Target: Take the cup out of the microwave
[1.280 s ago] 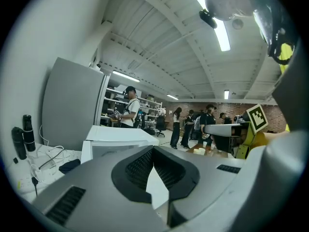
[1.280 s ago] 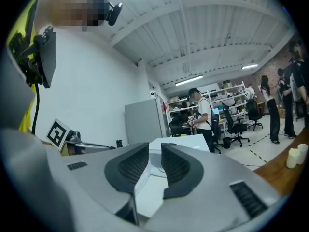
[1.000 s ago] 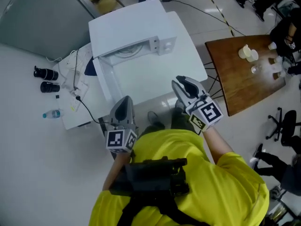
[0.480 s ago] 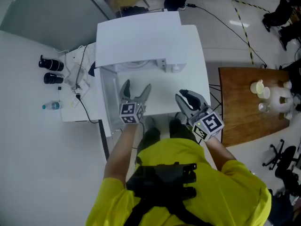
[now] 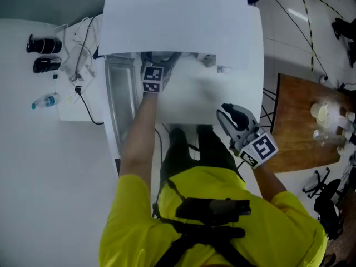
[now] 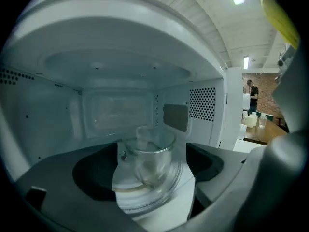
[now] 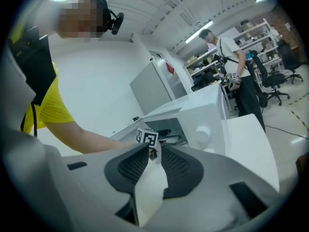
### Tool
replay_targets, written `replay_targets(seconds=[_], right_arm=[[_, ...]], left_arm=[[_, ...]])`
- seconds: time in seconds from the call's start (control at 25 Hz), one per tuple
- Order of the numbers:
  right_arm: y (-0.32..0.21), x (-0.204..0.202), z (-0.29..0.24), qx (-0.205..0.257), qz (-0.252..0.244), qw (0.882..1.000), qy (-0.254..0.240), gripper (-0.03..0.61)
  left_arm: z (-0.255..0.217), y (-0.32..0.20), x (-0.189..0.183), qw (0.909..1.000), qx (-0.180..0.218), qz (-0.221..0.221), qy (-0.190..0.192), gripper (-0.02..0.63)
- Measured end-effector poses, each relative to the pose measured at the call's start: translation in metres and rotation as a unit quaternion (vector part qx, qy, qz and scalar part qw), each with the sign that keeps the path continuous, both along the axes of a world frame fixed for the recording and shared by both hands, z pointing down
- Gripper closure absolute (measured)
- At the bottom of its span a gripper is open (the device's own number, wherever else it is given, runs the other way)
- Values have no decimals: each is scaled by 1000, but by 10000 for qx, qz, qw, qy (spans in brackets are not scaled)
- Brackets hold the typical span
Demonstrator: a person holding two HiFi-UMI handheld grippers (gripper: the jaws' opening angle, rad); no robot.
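Note:
A clear glass cup (image 6: 150, 159) stands upright on the glass turntable (image 6: 145, 197) inside the white microwave (image 5: 178, 21). Its door (image 5: 119, 104) hangs open on the left. In the left gripper view my left gripper (image 6: 153, 180) is open wide at the mouth of the cavity. The cup stands just ahead, between the lines of the two dark jaws, and neither jaw touches it. The head view shows the left gripper (image 5: 160, 61) reaching under the microwave's roof, which hides the cup. My right gripper (image 5: 228, 113) hangs shut and empty over the white table, its fingertips (image 7: 152, 149) together.
A white table (image 5: 222, 88) carries the microwave. A brown wooden table (image 5: 300, 127) with small cups stands at the right. On the left lie cables (image 5: 78, 77), two black cylinders (image 5: 41, 46) and a water bottle (image 5: 43, 101). A person (image 7: 236, 71) stands far behind.
My left gripper opened its jaws and moved forward from beside my body into the microwave's opening. The right gripper shifted a little lower and to the right, still shut.

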State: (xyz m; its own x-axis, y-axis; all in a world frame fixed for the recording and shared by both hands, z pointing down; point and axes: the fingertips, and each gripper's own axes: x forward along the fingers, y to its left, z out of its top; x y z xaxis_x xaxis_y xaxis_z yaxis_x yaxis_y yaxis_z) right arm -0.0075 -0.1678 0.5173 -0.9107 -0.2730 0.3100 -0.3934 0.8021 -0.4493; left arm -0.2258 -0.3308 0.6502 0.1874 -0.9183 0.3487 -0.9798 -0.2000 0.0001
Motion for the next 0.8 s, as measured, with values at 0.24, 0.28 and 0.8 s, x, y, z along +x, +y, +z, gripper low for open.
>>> replay_targets(seconds=[0.24,0.28,0.8], right_arm=[[17,-11,10,-130,-239,9996,6,494],[17,-12,12,-150,-229,9996,16,494],[9,-16,14,-185,152,9997,25,494]], left_arm=[[11,-14,-5,9996,-2,232,-174,181],[12,-16,-6,9996,-59,168,-200,195],[9,3,9,9988,111,-475,-76,262]])
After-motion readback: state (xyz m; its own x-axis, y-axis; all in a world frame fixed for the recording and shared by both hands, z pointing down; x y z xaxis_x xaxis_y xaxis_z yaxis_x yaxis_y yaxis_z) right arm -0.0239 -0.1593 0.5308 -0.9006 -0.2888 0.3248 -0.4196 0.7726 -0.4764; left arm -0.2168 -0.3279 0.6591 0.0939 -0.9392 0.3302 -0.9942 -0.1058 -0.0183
